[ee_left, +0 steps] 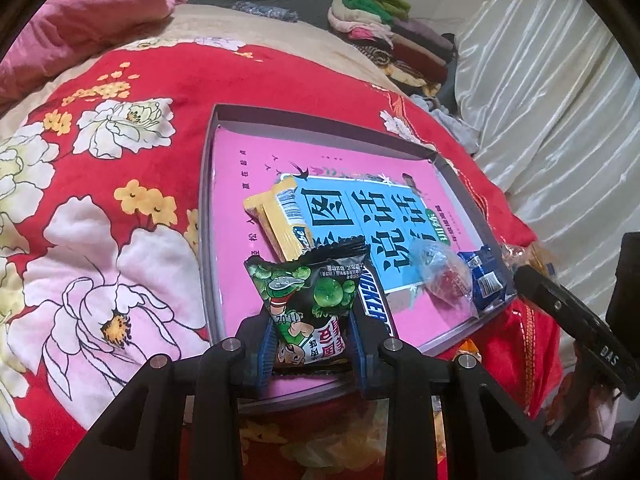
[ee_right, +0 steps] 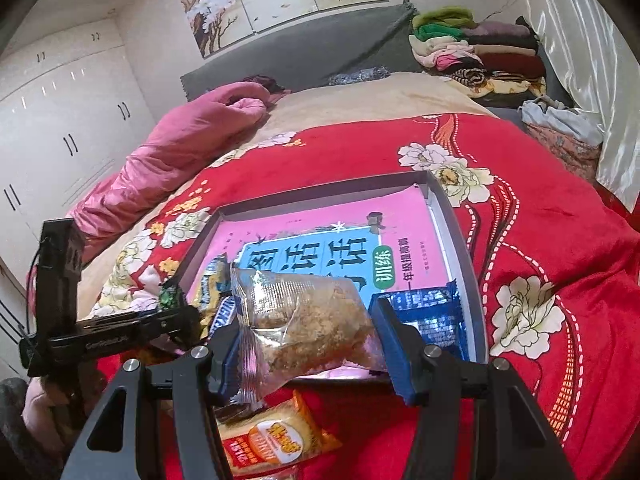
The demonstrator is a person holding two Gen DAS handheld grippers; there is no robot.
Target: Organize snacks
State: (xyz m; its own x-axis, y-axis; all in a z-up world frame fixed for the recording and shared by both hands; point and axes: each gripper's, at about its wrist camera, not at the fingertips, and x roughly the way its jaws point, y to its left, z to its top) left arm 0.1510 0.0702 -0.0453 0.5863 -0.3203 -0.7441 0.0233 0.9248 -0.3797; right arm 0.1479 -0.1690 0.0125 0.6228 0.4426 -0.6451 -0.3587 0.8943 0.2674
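A shallow grey box [ee_left: 206,208] with a pink and blue book as its floor lies on the red floral bedspread. My left gripper [ee_left: 310,344] is shut on a green pea snack packet [ee_left: 308,292] over the box's near edge. In the box lie a yellow wafer pack [ee_left: 276,216], a Snickers bar [ee_left: 376,308], a clear-wrapped candy [ee_left: 444,276] and a blue packet [ee_left: 486,276]. My right gripper [ee_right: 308,344] is shut on a clear packet of brown crumbly snack [ee_right: 308,320] at the box's near edge [ee_right: 460,240]. An orange snack packet [ee_right: 276,444] lies on the bedspread below it.
A pink pillow [ee_right: 180,152] lies at the bed's far left. Folded clothes [ee_right: 480,52] are stacked at the far right by a white curtain [ee_right: 592,60]. White wardrobes [ee_right: 60,120] stand to the left. The left gripper's body [ee_right: 100,332] shows beside the box.
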